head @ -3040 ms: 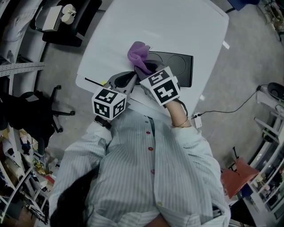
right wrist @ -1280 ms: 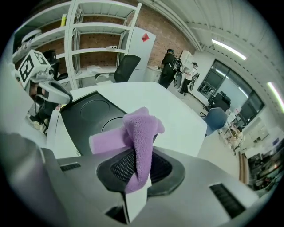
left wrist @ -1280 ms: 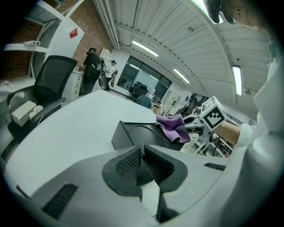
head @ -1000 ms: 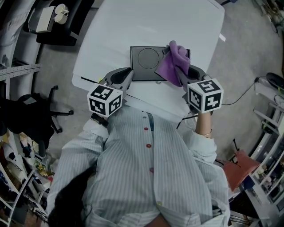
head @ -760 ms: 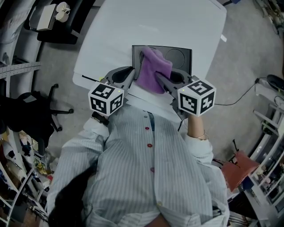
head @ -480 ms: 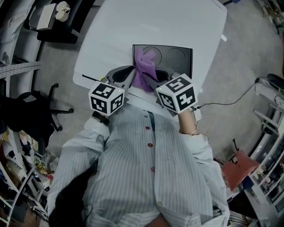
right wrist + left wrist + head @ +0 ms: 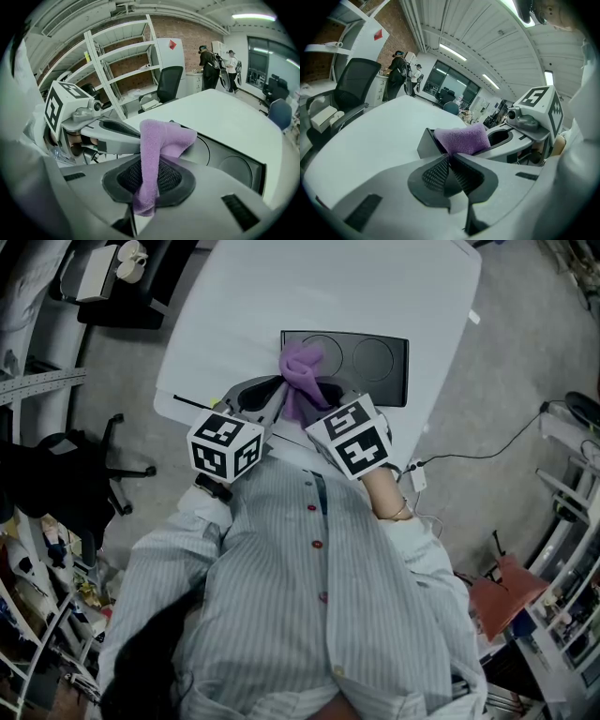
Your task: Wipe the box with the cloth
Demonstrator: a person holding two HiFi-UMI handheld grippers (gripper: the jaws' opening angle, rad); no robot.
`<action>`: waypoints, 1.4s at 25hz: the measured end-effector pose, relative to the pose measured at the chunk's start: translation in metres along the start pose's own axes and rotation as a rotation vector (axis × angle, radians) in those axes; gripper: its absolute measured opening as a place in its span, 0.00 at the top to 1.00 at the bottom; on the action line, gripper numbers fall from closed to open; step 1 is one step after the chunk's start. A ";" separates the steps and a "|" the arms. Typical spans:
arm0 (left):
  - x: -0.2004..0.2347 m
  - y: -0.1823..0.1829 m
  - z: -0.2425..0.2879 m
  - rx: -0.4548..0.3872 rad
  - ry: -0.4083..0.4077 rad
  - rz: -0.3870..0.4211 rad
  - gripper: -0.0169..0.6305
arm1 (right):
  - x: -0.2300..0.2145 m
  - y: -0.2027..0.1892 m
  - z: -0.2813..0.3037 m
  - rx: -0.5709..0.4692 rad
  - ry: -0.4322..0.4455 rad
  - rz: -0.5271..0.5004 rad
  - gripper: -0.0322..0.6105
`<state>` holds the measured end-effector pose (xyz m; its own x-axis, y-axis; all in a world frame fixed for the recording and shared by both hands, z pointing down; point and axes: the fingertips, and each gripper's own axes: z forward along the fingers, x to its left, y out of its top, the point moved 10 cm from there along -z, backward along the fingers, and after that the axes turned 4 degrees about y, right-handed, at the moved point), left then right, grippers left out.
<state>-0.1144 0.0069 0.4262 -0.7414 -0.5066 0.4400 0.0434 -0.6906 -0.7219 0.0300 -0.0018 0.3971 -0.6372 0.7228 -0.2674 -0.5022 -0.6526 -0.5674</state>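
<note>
While the right gripper has its jaws clamped on a narrow fold of the purple cloth, the loose bunch of that cloth rests on the lid of the black box. It sits at the end of the lid toward the tabletop's left edge, partly over one of two rings marked on the lid. The box lies flat on the white tabletop, close to its near edge. The left gripper has its jaws pressed together with nothing between them, their tips right at the box's near left corner, just beside the cloth. The wipe looks to be under way, with the cloth at one end of its sweep. To do it well, the right gripper should press the bunch flat enough to drag across the lid rather than skim on one fold. It should then carry the cloth to the opposite end, so both rings are covered. The left jaws look well placed to brace the box, which seems light enough to slide on the smooth tabletop. Only a thin strip of cloth is gripped, so a hard pull could tug it loose. No brand, label or writing can be read on the box or cloth, and the cubes carry only black-and-white square markers.
</note>
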 end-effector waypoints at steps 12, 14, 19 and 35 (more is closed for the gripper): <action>0.000 0.000 0.000 0.003 -0.001 0.005 0.95 | -0.029 -0.025 -0.031 0.032 -0.139 0.041 0.86; 0.000 0.000 -0.001 0.003 0.001 0.006 0.95 | -0.036 -0.031 -0.040 0.041 -0.175 0.053 0.86; 0.000 0.001 0.000 0.005 0.001 0.009 0.95 | -0.059 -0.051 -0.060 0.103 -0.311 0.062 0.86; -0.001 0.002 0.000 0.015 0.007 0.019 0.95 | -0.077 -0.075 -0.093 0.222 -0.561 -0.064 0.86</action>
<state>-0.1133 0.0059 0.4246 -0.7448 -0.5162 0.4229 0.0671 -0.6885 -0.7222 0.1713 0.0125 0.3873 -0.7827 0.5711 0.2474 -0.6208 -0.6874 -0.3770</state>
